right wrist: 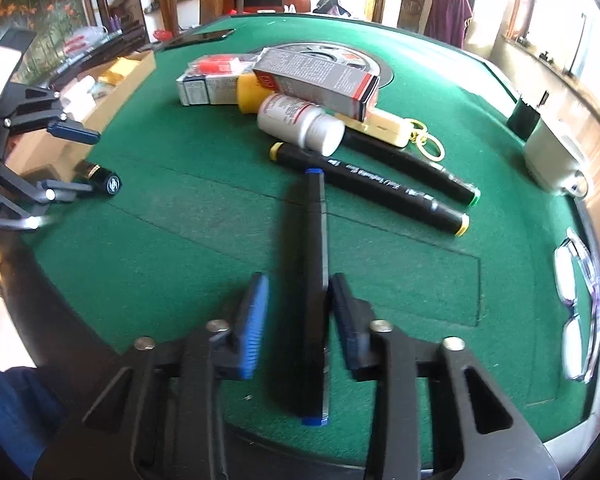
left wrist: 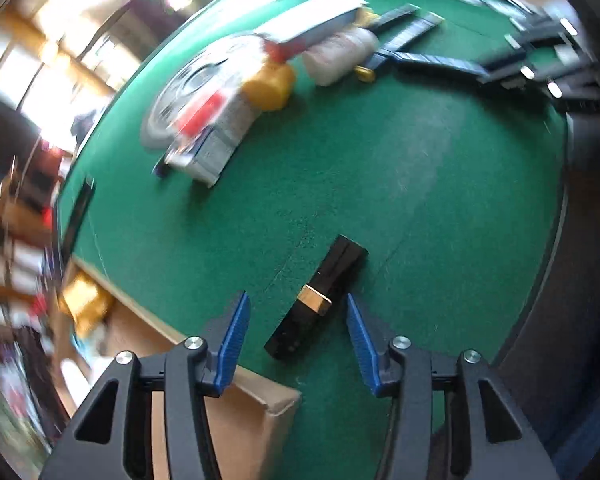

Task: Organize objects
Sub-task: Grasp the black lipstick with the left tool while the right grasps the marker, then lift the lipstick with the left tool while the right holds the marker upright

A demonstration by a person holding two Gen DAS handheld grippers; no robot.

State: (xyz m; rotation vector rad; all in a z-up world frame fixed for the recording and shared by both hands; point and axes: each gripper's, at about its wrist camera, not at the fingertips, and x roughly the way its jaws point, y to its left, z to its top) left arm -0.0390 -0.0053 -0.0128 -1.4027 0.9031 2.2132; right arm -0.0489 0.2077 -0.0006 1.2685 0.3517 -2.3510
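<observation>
A lipstick [left wrist: 318,304] lies on the tabletop [left wrist: 420,184] between the left fingers [left wrist: 236,332]; a marker [right wrist: 314,280] between the right fingers [right wrist: 254,324].

Straight ahead of the left gripper [left wrist: 296,300] a black and gold lipstick [left wrist: 316,300] lies on the green table [left wrist: 380,160], between the two open blue fingers [left wrist: 236,328] but not touching them. Beyond it the felt is bare, up to a far pile of boxes [left wrist: 220,136] and a yellow cap [left wrist: 270,86]. A cardboard box [left wrist: 256,408] stands under the gripper's left finger.

In front of the right gripper [right wrist: 296,300] a blue-ended marker [right wrist: 314,292] fills the gap. Past its tip, two black markers [right wrist: 376,184] and a white bottle [right wrist: 300,120] block the way. Its left side is open felt. Glasses [right wrist: 580,308] lie far to its right.
</observation>
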